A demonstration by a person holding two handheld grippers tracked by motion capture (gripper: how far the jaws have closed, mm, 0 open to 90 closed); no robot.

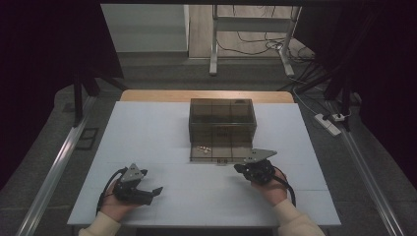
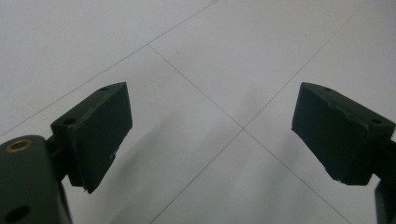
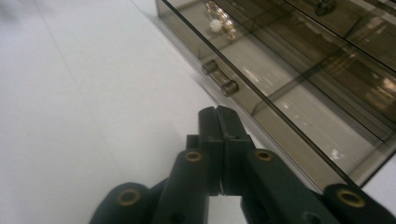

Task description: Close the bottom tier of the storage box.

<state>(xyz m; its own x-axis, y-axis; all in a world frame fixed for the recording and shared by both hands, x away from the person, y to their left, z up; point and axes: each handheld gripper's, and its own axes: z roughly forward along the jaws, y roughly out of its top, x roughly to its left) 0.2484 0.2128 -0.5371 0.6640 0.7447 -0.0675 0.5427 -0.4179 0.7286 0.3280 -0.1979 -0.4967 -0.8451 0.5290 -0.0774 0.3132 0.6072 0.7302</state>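
Just short of the drawer's two small knobs (image 3: 220, 78), your right gripper (image 3: 218, 113) is clenched on nothing, jaws pressed together above the white tabletop (image 1: 147, 132). Beyond it, the bottom drawer (image 1: 216, 153) of the smoky clear organiser box (image 1: 222, 120) stands pulled out, with pearl-like jewellery (image 3: 219, 21) lying inside. Your left gripper (image 2: 210, 135) rests well apart, released and empty. Judging from this, opening is done; closing the drawer looks left.
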